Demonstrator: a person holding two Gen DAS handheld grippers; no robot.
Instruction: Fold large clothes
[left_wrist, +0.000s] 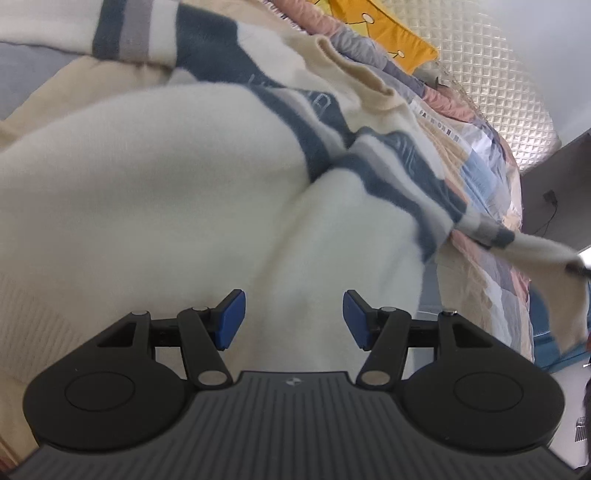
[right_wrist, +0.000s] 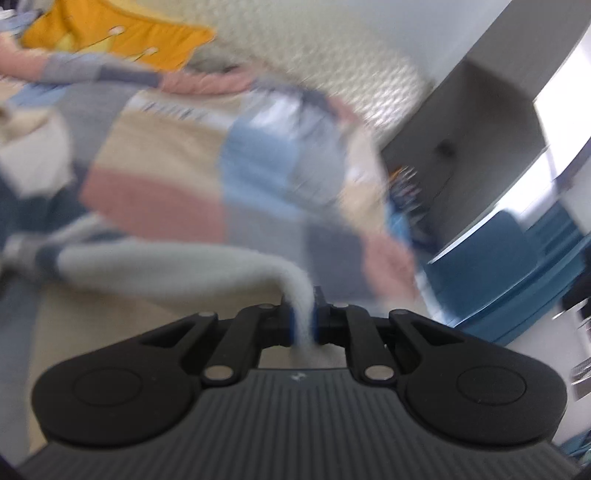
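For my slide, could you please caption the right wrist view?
Right gripper, jaws shut on a white sweater sleeve, lifts it above the patchwork bedspread.

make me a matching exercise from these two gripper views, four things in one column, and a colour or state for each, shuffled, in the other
Things:
1. left gripper
2. right gripper
3. pillow
4. sweater

Colour or state:
A. white with dark blue and grey stripes
B. yellow-orange
C. jaws apart, nothing between them
D. jaws pinched on the sleeve

Pairs: 1-C, 2-D, 3-B, 4-A
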